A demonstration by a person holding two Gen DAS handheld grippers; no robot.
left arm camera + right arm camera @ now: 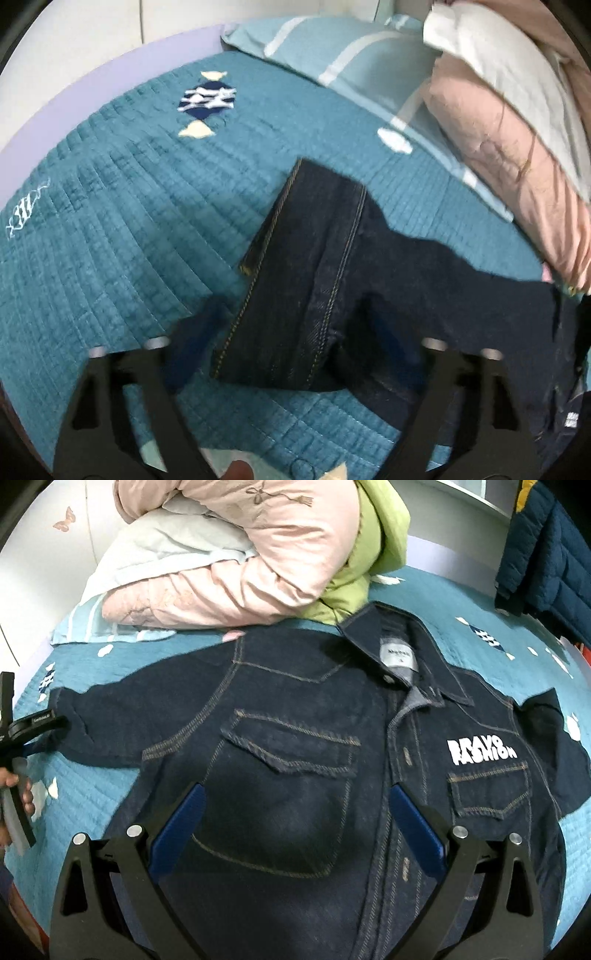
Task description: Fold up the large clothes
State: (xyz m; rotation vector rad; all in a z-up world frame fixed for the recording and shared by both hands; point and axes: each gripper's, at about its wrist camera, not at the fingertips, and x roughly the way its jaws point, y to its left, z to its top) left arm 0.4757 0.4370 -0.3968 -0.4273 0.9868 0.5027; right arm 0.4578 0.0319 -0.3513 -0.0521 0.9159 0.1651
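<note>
A dark denim jacket (295, 760) lies face up and spread on the teal quilted bed, collar at the far side, white lettering on its chest. My right gripper (295, 805) hovers open over the jacket's left chest pocket, blue pads wide apart, holding nothing. In the left wrist view the jacket's sleeve (306, 280) lies across the quilt, its cuff pointing away. My left gripper (291, 343) is open above the sleeve near the cuff end; its blue pads look blurred. The left gripper also shows at the left edge of the right wrist view (18, 738), by the sleeve end.
The teal quilt (110, 221) covers the bed. A pink duvet (229, 572), a pale pillow (351, 55) and a green garment (369, 554) are piled at the head. A dark blue puffer jacket (546, 554) hangs at the right. A white wall borders the bed's far side.
</note>
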